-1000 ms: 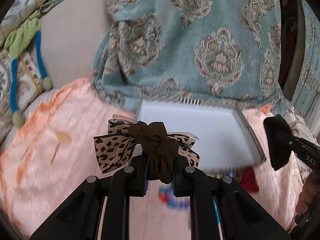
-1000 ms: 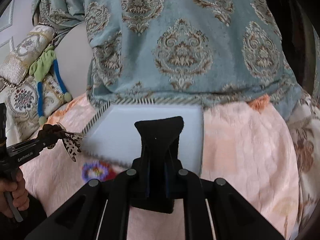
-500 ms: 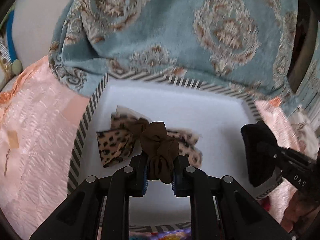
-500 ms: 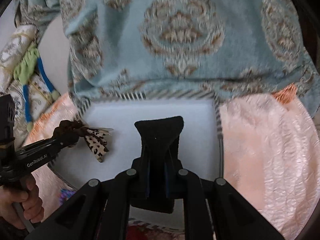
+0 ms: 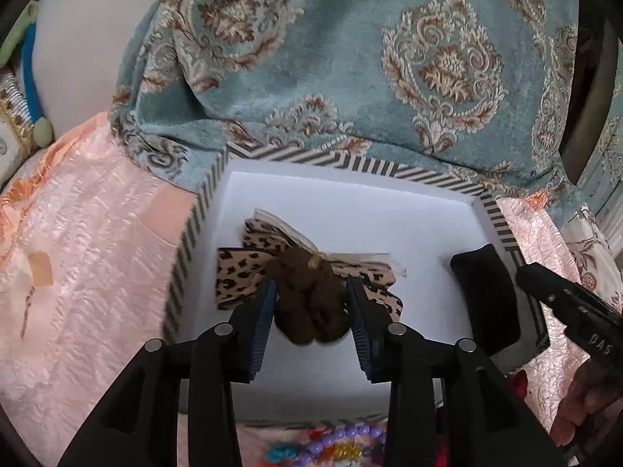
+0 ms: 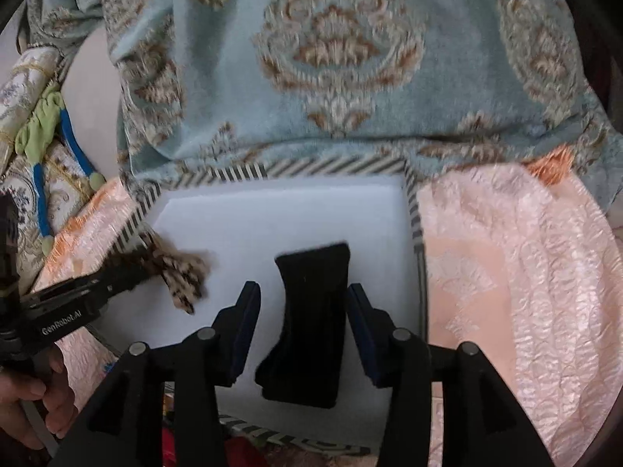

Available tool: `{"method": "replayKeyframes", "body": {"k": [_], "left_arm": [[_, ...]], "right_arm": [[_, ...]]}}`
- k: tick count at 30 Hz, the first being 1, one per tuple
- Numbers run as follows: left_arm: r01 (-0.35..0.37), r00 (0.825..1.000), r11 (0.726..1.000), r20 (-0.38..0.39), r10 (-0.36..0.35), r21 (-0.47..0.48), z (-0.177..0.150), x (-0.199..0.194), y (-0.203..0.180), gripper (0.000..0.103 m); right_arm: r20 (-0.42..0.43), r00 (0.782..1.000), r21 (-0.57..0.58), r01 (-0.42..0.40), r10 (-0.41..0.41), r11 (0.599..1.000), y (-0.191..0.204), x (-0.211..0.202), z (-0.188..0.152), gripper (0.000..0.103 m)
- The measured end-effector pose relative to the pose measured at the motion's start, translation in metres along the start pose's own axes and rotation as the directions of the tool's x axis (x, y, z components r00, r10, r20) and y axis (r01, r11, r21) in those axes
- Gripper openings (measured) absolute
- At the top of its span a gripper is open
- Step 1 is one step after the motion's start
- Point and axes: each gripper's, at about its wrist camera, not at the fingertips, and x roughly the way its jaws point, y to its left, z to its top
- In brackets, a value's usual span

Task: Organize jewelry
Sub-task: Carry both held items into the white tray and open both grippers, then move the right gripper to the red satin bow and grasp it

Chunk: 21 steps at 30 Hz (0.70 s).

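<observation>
A white box with a striped rim (image 5: pixel 187 241) lies on the peach bedspread; it also shows in the right wrist view (image 6: pixel 412 210). My left gripper (image 5: pixel 311 292) is open over the box, its jaws apart on either side of a leopard-print bow with a brown scrunchie (image 5: pixel 307 295) that lies on the box floor. My right gripper (image 6: pixel 303 295) is open too, with a black velvet hair piece (image 6: pixel 311 319) lying loose between its jaws in the box. The black piece also shows at the right of the left wrist view (image 5: pixel 486 295).
A teal patterned blanket (image 5: pixel 350 58) hangs behind the box. A beaded bracelet (image 5: pixel 342 443) lies in front of the box. A red item (image 6: pixel 237 451) lies at the box's near edge. Pillows and a green-blue toy (image 6: pixel 43 128) lie at the left.
Both grippers moved forward and down into the box. Both were shut on their items and are now open, with the bow and the black piece lying in the box.
</observation>
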Motion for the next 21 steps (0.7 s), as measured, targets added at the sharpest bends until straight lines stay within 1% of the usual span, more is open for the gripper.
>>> {"method": "replayKeyframes", "body": {"k": [3,5,7,9,11,12,13,15,17,19,21], "left_arm": [[0.008,1.000,1.000,0.011,-0.007,-0.025,-0.001,-0.020,0.010,0.021],[0.014,1.000,1.000,0.026,-0.014,-0.023,-0.003,-0.033,0.015,0.021],[0.003,0.999,1.000,0.043,-0.003,-0.012,-0.010,-0.050,0.021,0.021],[0.004,0.998,1.000,0.055,-0.003,-0.006,-0.019,-0.060,0.027,0.022],[-0.001,0.999,1.000,0.049,0.003,-0.030,-0.034,-0.068,0.036,0.022],[0.007,0.999,0.999,0.039,-0.005,-0.050,-0.044,-0.070,0.040,0.022],[0.023,1.000,0.998,0.019,-0.022,-0.059,-0.055,-0.071,0.041,0.022],[0.038,0.999,0.998,-0.012,-0.038,-0.045,-0.072,-0.069,0.038,0.022],[0.047,0.998,0.998,-0.036,-0.048,-0.033,-0.084,-0.065,0.032,0.022],[0.057,0.997,0.998,-0.048,-0.057,-0.007,-0.088,-0.062,0.024,0.022],[0.059,0.997,0.998,-0.046,-0.058,0.018,-0.089,-0.061,0.017,0.022]], "right_arm": [[0.044,0.999,0.015,0.005,-0.005,1.000,-0.001,-0.021,0.000,0.048],[0.072,0.997,0.028,-0.008,0.006,1.000,-0.002,-0.038,-0.006,0.048],[0.086,0.996,0.030,-0.023,0.020,0.999,-0.001,-0.056,-0.014,0.048],[0.102,0.994,0.011,-0.026,0.025,1.000,0.001,-0.072,-0.026,0.048],[0.110,0.994,0.007,-0.021,0.020,1.000,0.001,-0.083,-0.043,0.048],[0.100,0.995,0.017,-0.022,0.020,1.000,0.000,-0.088,-0.055,0.048],[0.087,0.996,0.029,-0.030,0.027,0.999,-0.001,-0.089,-0.061,0.048],[0.065,0.996,0.049,-0.058,0.055,0.997,0.000,-0.092,-0.076,0.048],[0.060,0.997,0.028,-0.059,0.057,0.998,0.005,-0.091,-0.086,0.048],[0.042,0.997,0.015,-0.065,0.064,0.998,0.008,-0.084,-0.088,0.048],[0.048,0.996,0.021,-0.071,0.070,0.997,0.007,-0.079,-0.088,0.048]]}}
